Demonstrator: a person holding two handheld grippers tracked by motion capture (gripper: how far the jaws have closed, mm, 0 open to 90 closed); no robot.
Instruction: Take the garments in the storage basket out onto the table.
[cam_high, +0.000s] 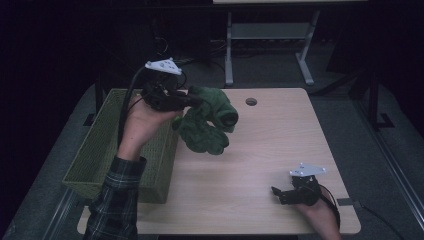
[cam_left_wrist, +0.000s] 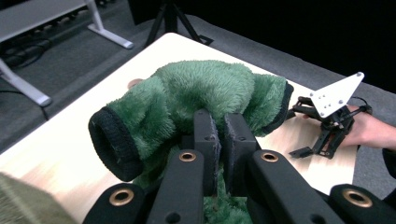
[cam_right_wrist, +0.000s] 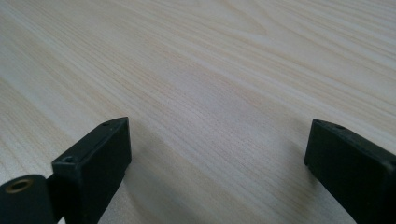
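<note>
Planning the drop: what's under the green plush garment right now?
Bare table lies under the green plush garment, held aloft by the left gripper; the basket sits beside it, its inside partly hidden.

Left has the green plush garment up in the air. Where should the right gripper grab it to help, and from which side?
Judging by its pose, take the black-trimmed cuff of the green plush garment, coming from the table side: it juts free and firm-edged, clear of the left gripper. The right gripper is open, low over the table.
</note>
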